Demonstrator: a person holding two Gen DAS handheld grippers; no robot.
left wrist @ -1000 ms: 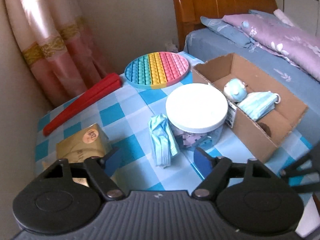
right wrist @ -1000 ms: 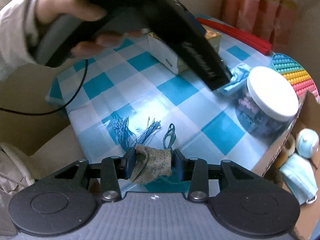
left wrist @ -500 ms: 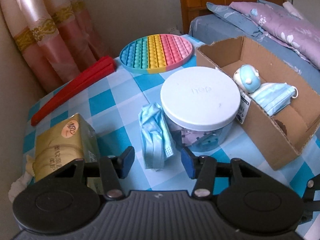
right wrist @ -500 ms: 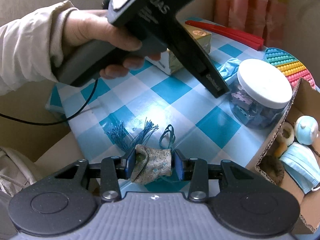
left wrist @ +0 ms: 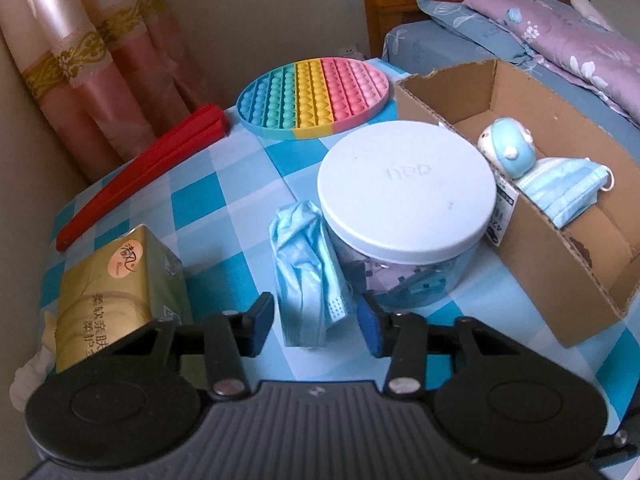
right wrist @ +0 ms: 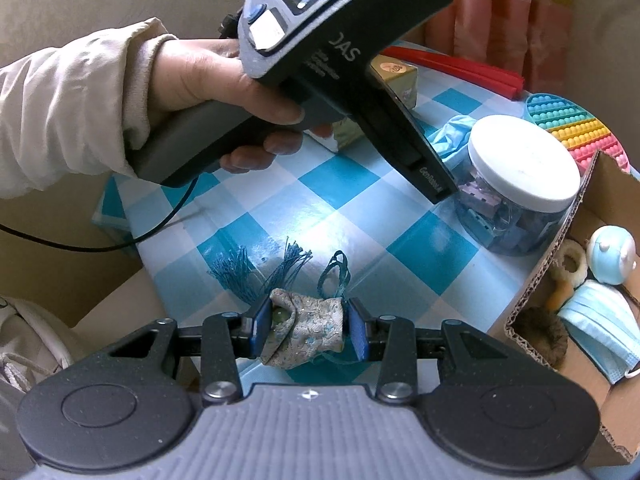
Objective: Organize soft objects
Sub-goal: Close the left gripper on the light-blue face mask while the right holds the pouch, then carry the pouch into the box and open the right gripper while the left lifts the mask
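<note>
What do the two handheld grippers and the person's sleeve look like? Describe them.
Both grippers, left gripper and right gripper, have black linkage arms, blue pads and a ribbed grey body with two round black discs. The left one's black handle trails a black cable. The sleeve is cream.

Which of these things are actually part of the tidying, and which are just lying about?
Part of the job:
crumpled face mask, left gripper closing around it
brocade pouch, held by right gripper
cardboard box

Lying about:
jar
rainbow bubble mat
tissue pack
red strip
</note>
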